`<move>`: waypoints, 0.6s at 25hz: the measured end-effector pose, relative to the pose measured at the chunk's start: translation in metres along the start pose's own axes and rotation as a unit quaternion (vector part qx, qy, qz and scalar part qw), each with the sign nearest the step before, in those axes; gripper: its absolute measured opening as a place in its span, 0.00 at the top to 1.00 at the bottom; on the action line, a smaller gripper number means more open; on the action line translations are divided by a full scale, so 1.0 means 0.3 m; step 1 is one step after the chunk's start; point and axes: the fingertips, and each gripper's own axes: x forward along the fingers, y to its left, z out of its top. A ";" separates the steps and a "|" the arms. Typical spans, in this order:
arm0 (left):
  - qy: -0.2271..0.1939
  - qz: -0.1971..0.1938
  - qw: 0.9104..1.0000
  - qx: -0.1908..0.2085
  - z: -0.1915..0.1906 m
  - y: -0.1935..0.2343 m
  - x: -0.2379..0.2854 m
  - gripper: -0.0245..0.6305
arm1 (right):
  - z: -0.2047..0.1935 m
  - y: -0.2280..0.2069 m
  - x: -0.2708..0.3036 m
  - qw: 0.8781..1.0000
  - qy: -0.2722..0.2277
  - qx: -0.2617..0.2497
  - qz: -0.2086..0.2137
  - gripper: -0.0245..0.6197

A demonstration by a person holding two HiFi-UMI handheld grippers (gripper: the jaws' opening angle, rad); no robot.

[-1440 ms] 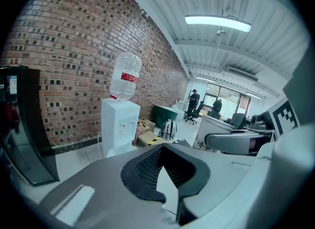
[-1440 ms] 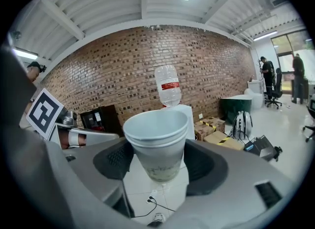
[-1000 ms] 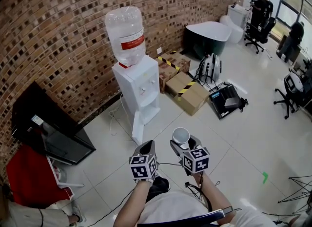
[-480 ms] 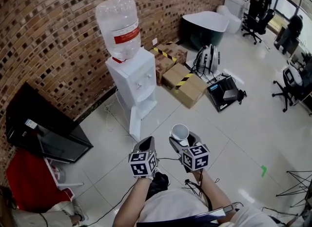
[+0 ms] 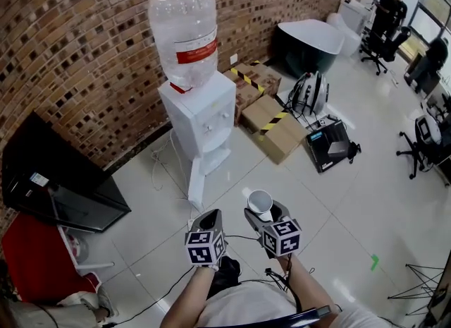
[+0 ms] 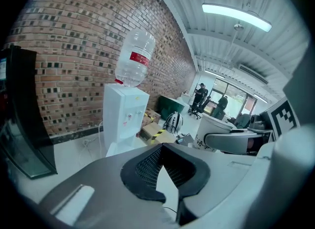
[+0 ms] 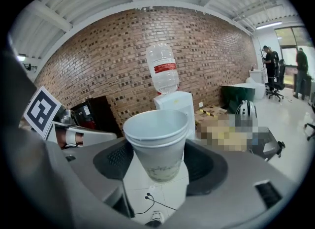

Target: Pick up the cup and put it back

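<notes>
A white paper cup (image 5: 260,200) (image 7: 157,142) stands upright between the pads of my right gripper (image 5: 264,211) (image 7: 160,163), which is shut on its lower wall; it looks like two cups nested. The cup is held in the air above the tiled floor, in front of a white water dispenser (image 5: 201,125) (image 7: 174,106) with a clear bottle (image 5: 183,34) on top. My left gripper (image 5: 209,215) (image 6: 161,147) hangs just left of the right one, shut with nothing in it. From the left gripper view the cup (image 6: 213,131) shows at the right.
The dispenser stands against a brick wall (image 5: 84,51). Cardboard boxes (image 5: 271,118) with striped tape and an open black case (image 5: 331,147) lie to its right. A black screen (image 5: 56,178) and a red seat (image 5: 35,263) are at the left. A cable (image 5: 165,164) runs across the floor.
The view has shifted and the dispenser looks slightly nearer. Both grippers keep their pose, the cup still in the right one.
</notes>
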 end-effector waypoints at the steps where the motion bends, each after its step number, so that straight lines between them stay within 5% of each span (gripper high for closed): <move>1: 0.001 0.001 1.000 -0.003 0.006 0.020 0.008 0.96 | 0.006 0.001 0.023 1.000 0.003 -0.005 0.001 0.45; 15: 0.030 0.034 0.999 -0.022 0.049 0.229 0.188 0.96 | 0.099 -0.122 0.372 0.998 0.042 -0.036 0.026 0.45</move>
